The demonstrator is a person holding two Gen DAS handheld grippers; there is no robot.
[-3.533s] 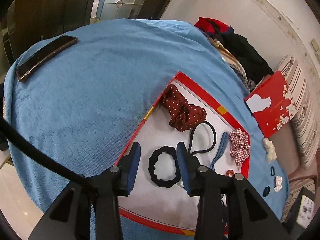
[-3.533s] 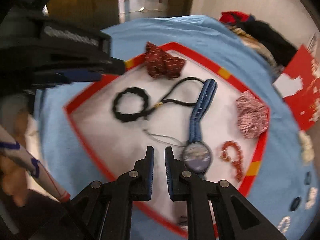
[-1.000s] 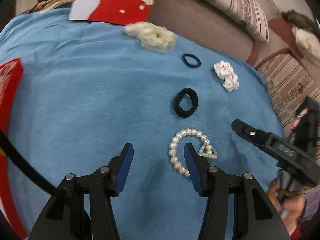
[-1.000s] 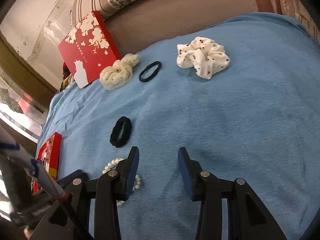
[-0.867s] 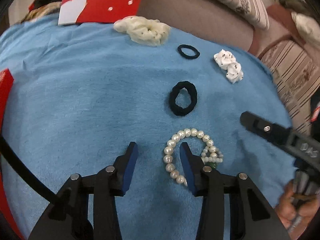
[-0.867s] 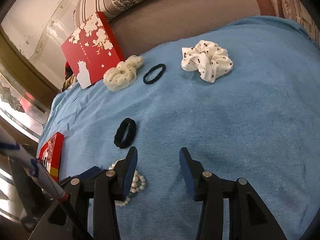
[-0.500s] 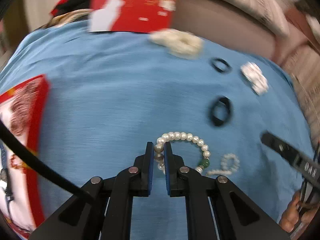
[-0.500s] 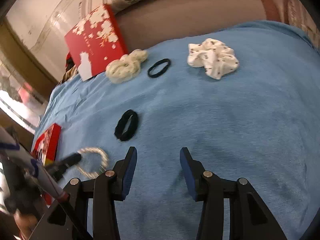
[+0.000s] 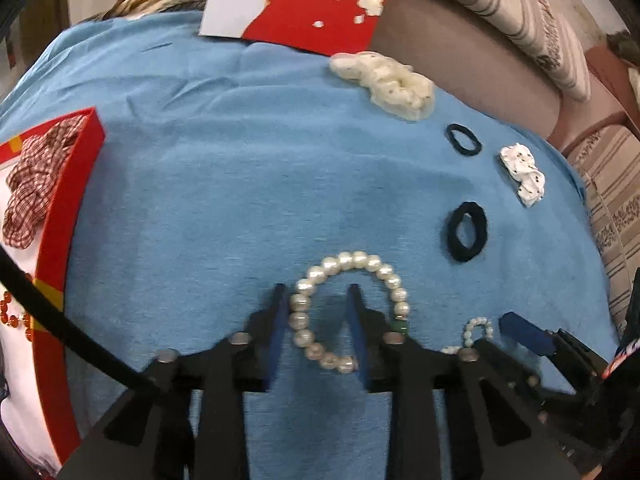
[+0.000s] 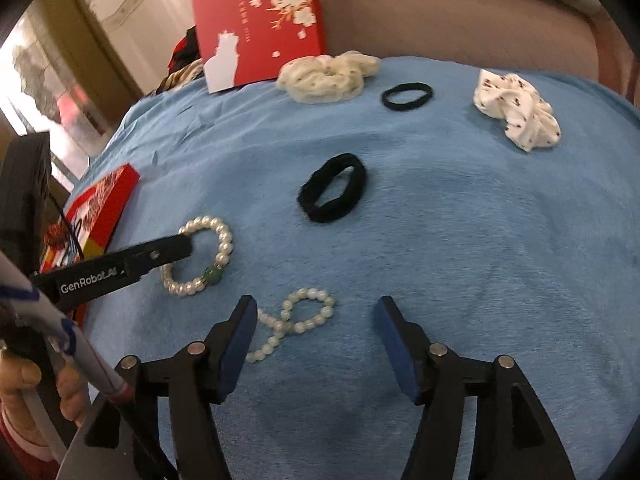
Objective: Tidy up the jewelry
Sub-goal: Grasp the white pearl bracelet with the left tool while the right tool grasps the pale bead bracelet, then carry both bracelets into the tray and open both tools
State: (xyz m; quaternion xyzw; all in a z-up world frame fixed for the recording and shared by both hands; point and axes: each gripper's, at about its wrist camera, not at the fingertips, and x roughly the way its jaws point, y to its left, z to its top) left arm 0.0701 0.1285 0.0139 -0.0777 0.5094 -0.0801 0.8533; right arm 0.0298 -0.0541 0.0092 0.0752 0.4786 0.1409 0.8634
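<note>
Left wrist view: the left tool (image 9: 316,308) points down at the blue cloth (image 9: 224,184) covering the table. Its jaws are opening; the left arc of the large pearl bracelet (image 9: 348,304) lies between them, and the pads do not press on the beads. One finger stands outside the bracelet loop and the other inside it. The bracelet lies flat on the cloth, with its green bead (image 9: 400,326) on the right arc. Up and to the right of the bracelet lies a thick black hair tie (image 9: 466,232); beyond that are a thin black hair tie (image 9: 464,146), a white dotted scrunchie (image 9: 522,174) and a cream scrunchie (image 9: 386,80). Left of the bracelet, well apart, is the red tray (image 9: 60,216), holding a checked scrunchie (image 9: 32,192). A red box lid (image 9: 304,0) stands at the far edge.

Right wrist view: the right tool (image 10: 314,318) has its jaws spread and opening. The small pearl chain (image 10: 298,320) lies on the cloth between them, close to the left finger, not gripped. Up and to the left of the chain, the large pearl bracelet is visible with one left tool finger (image 10: 160,254) reaching into its loop. The thick black hair tie lies above the chain. A hand (image 10: 24,396) shows at the lower left edge.
</note>
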